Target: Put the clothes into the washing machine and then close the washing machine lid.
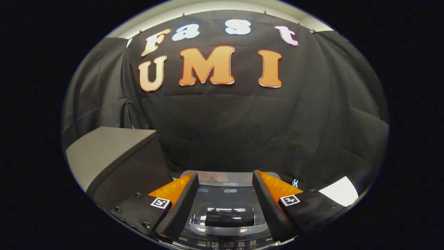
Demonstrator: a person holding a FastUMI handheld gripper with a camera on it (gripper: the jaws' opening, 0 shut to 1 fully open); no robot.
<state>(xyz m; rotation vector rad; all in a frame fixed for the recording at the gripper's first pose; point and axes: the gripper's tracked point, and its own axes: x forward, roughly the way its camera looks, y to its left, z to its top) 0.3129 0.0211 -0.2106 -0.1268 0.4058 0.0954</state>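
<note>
Orange-backed, black-padded fingers [225,198] stand spread wide apart with nothing held between them, hovering above the washing machine [225,222], which sits directly below and between them. The lid [227,194], grey with a see-through panel, lies flat down over the tub and looks closed; a dark recessed handle [229,217] sits near its front edge, right in the gap between the two fingers. Below that, at the nearest edge, runs the control panel [225,243] with its row of small buttons.

No clothes can be made out anywhere around the machine. Something reddish shows faintly at the far end of the lid, but whether that is laundry under the panel or only a reflection of the wall cannot be told.

Judging from the shut lid and the empty fingers, the work is either at its very end, with the clothes inside and the lid down, or at its very beginning, with the lid not yet raised. This moment alone does not settle which.

To the left of the machine stands a grey box-like cabinet [111,152], and to the right, beyond the right finger, lies a white sheet [341,191].
</note>
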